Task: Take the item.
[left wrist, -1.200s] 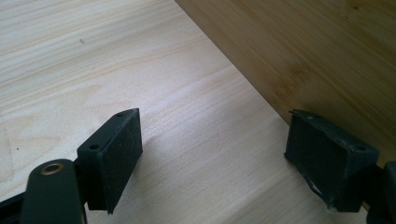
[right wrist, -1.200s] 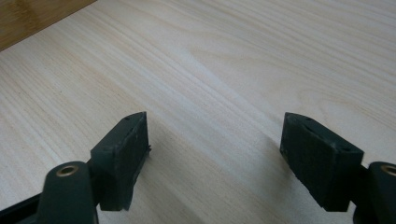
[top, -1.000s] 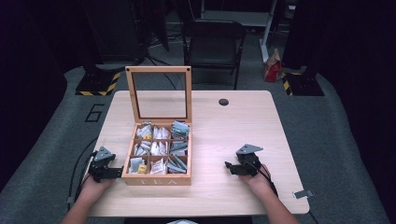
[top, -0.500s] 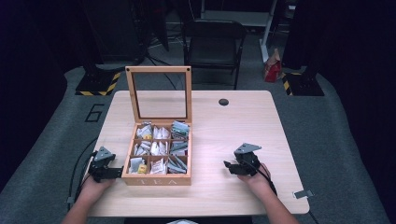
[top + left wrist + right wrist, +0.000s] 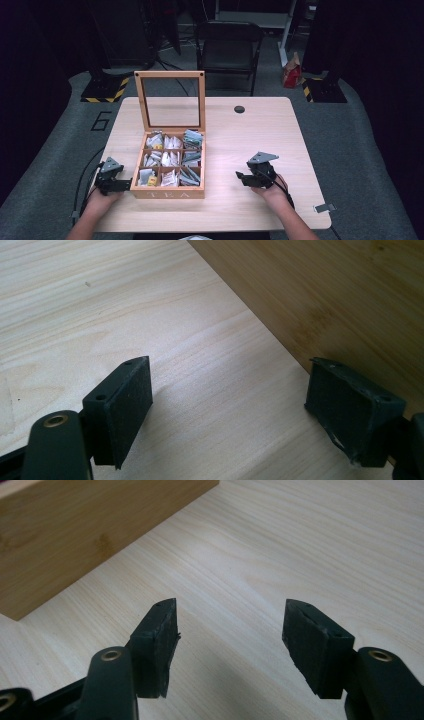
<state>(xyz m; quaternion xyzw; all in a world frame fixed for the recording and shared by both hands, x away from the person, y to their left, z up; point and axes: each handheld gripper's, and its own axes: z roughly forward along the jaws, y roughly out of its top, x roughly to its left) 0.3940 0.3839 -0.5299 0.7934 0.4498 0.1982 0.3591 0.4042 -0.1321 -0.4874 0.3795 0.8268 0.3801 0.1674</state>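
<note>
1. High view: the tea box (image 5: 170, 192) stands on the table (image 5: 260, 135), toward its near left part, with its lid (image 5: 170, 100) raised upright at the back.
2. Its compartments hold tea bags (image 5: 172, 157); you cannot tell the sorts apart.
3. Your left gripper (image 5: 120, 186) lies on the table just beside the box's left front corner. In the left gripper view its jaws stand wide apart with bare table between them; one pad (image 5: 350, 410) sits right at the box wall (image 5: 325, 295), though you cannot tell whether it touches.
4. Your right gripper (image 5: 241, 178) is held to the right of the box, well apart from it, pointing toward it.
5. Right gripper view: its jaws have just been closing a little, yet remain released, with nothing between them. The box side (image 5: 75, 535) lies ahead at upper left.
</note>
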